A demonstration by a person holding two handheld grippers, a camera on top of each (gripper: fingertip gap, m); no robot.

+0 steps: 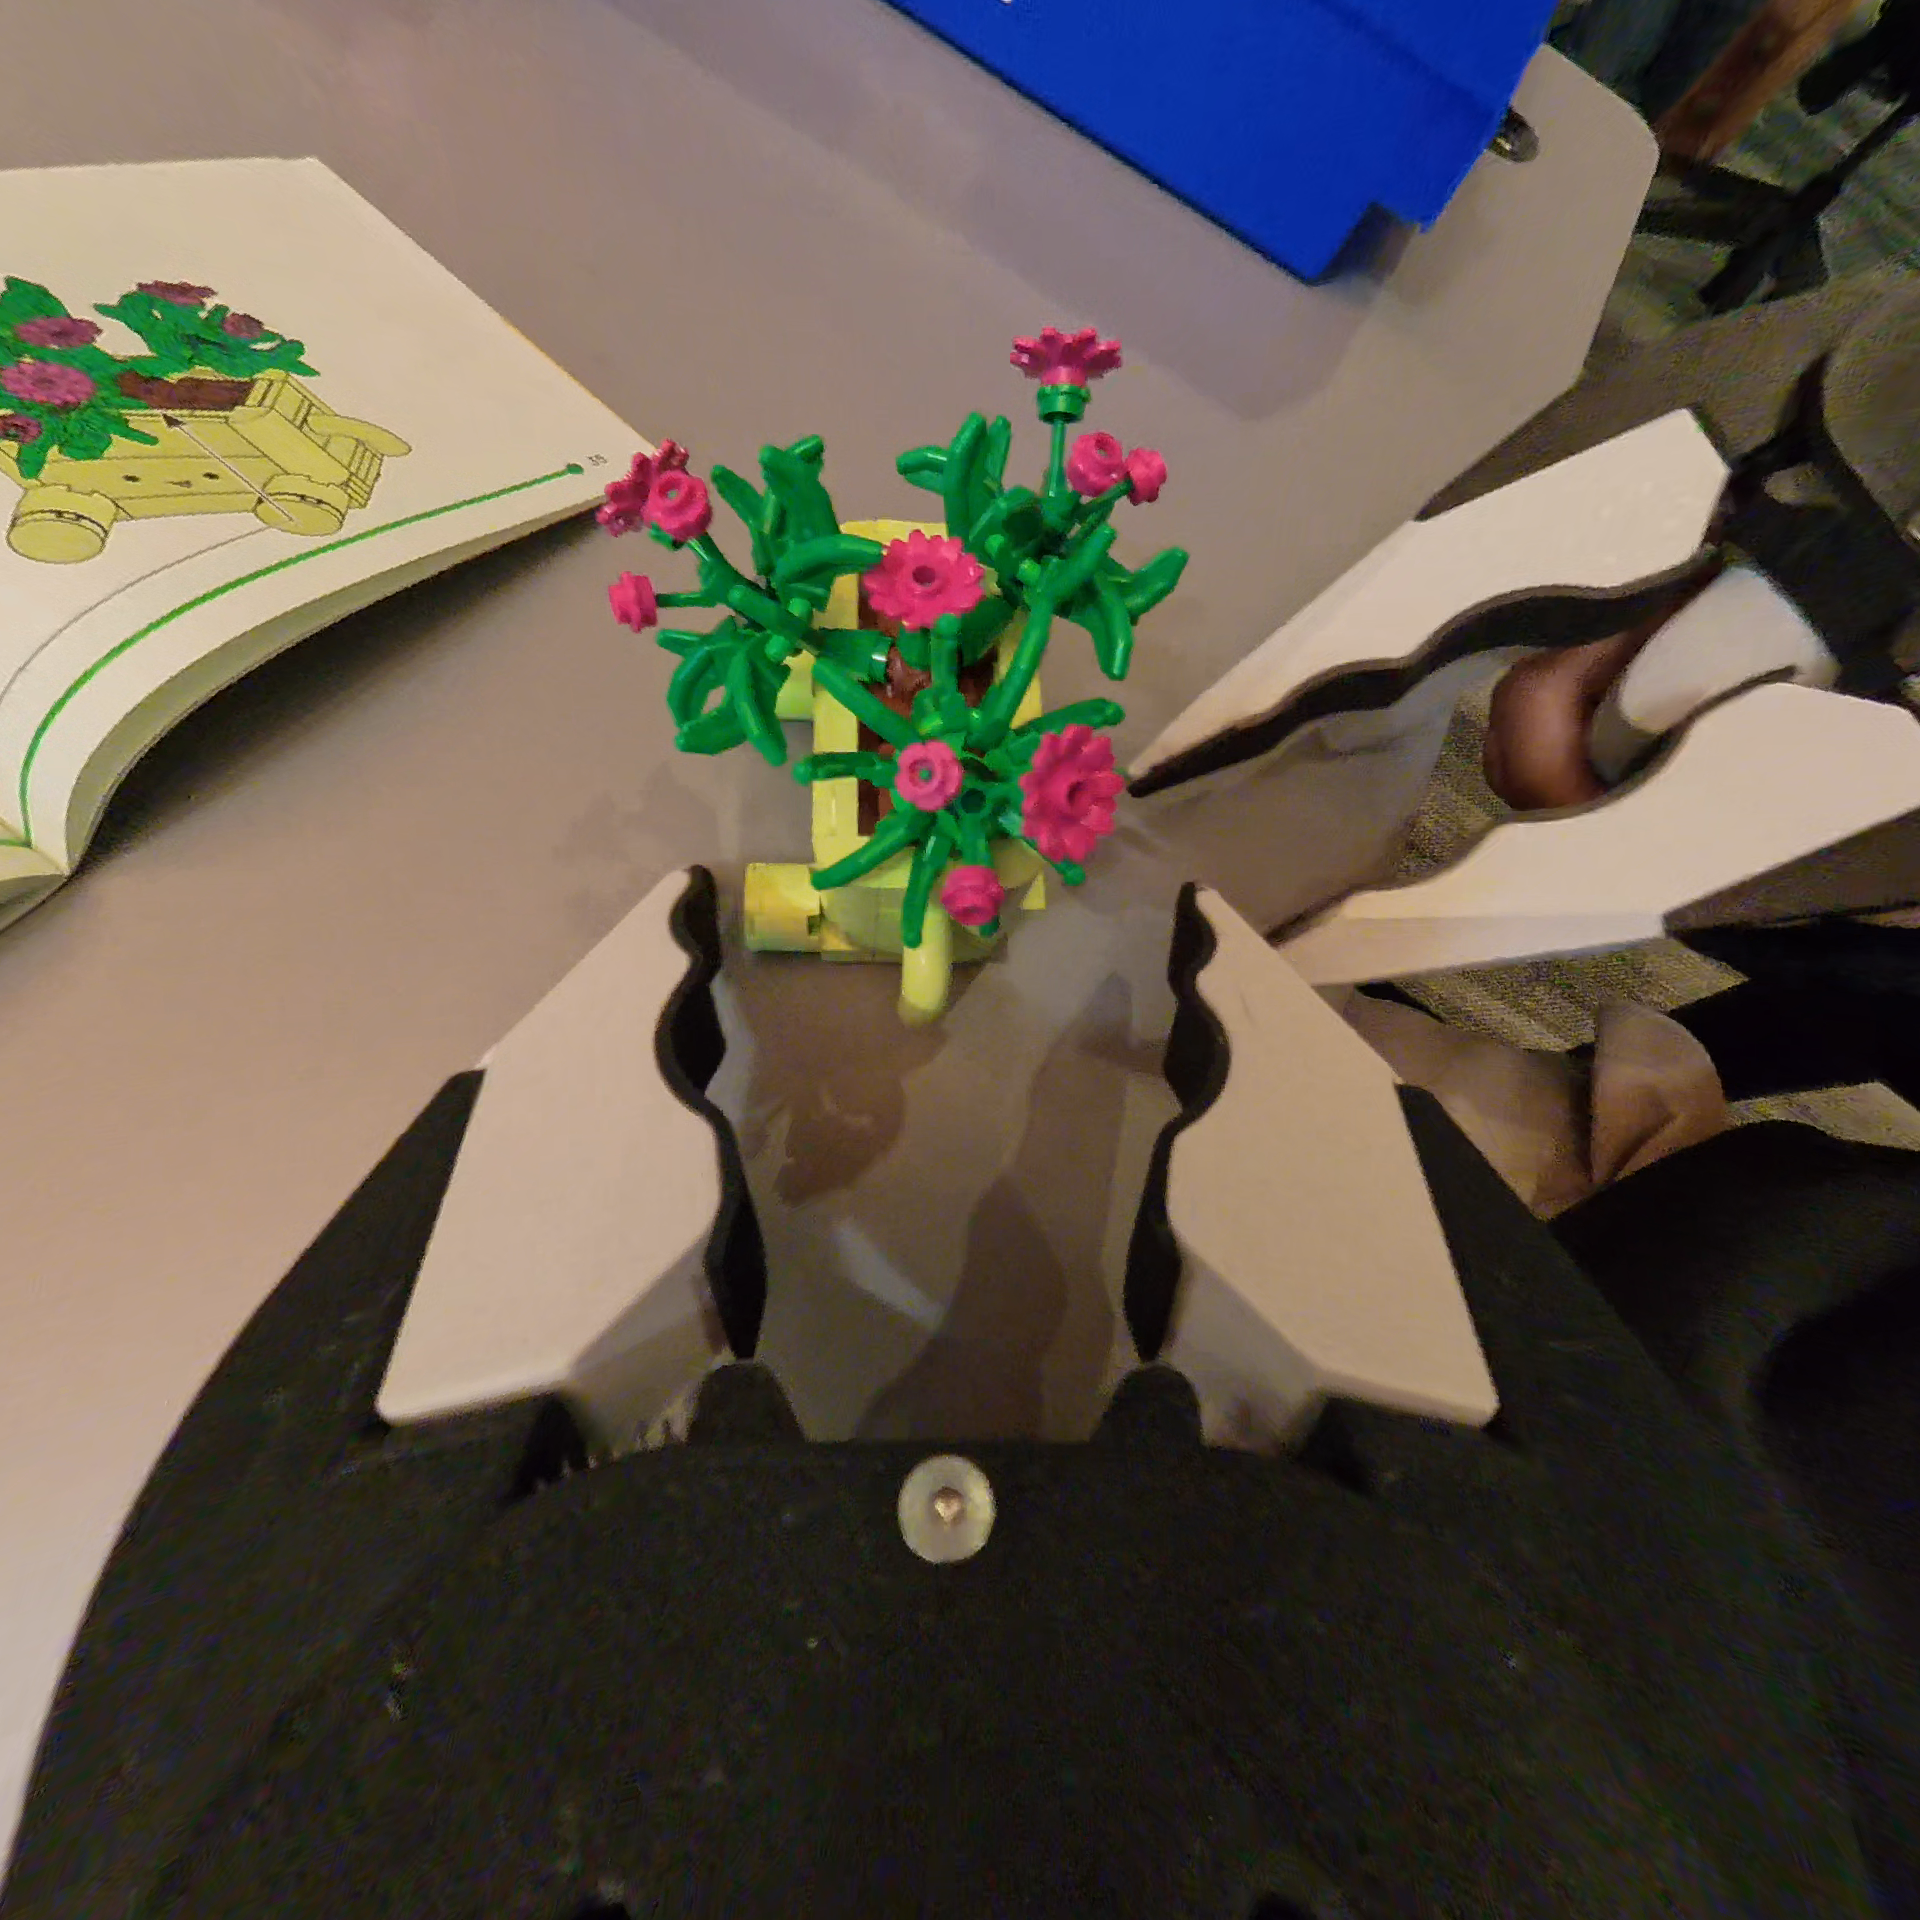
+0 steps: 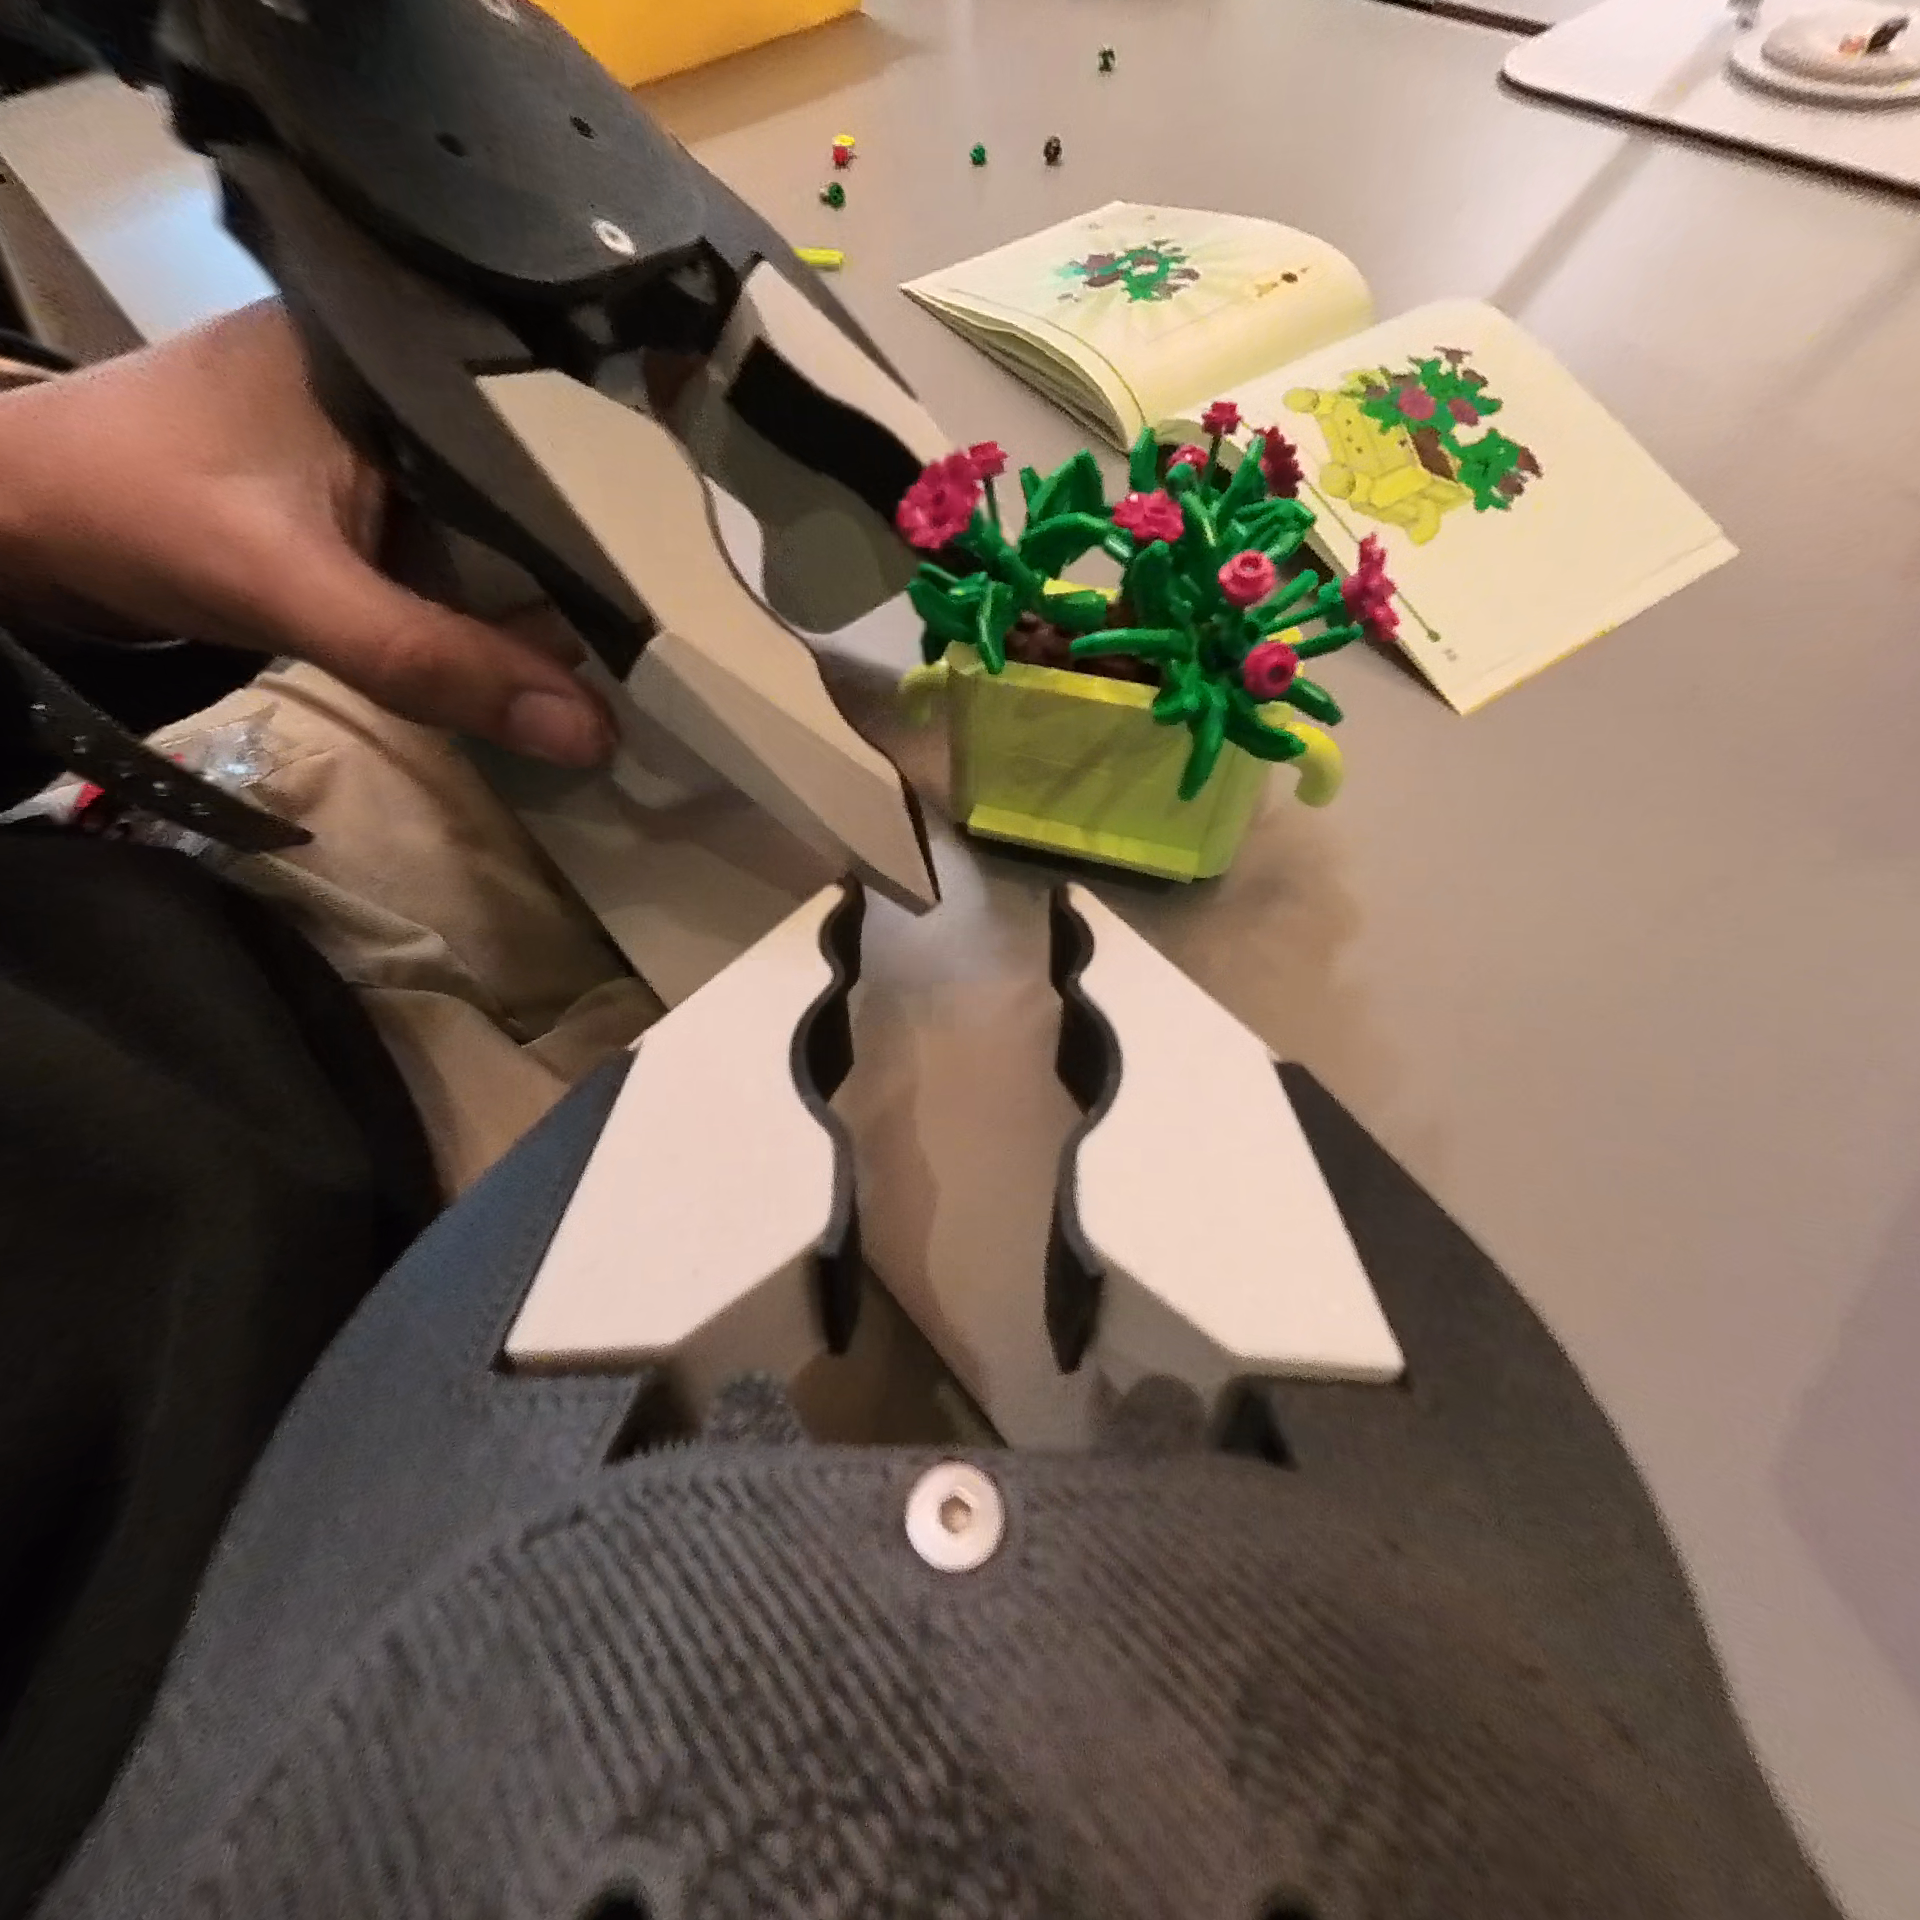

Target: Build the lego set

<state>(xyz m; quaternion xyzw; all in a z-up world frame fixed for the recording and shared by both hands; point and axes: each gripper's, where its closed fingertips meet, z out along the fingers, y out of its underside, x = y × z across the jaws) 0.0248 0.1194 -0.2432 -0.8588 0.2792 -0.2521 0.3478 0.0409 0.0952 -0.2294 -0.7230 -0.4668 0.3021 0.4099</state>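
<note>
The lego model [image 1: 923, 582] is a yellow-green cart filled with green stems and pink flowers, standing on the grey table. In the right wrist view the model [image 2: 1091, 769] stands just beyond both grippers. My left gripper [image 1: 945, 899] is open and empty, its tips just short of the cart's curved handle. My right gripper [image 2: 956, 899] is open and empty, close in front of the cart. The right gripper [image 1: 1210, 862] also shows at the right of the left wrist view, its upper tip beside a flower. The left gripper [image 2: 920, 675] shows held by a hand [image 2: 260, 520].
An open instruction booklet [image 1: 208, 468] lies left of the model; in the right wrist view the booklet [image 2: 1455, 520] lies behind it. A blue box [image 1: 1247, 104] stands at the far table edge. Several small loose pieces [image 2: 842, 156] lie far back. A white mat [image 2: 1714, 94] is at top right.
</note>
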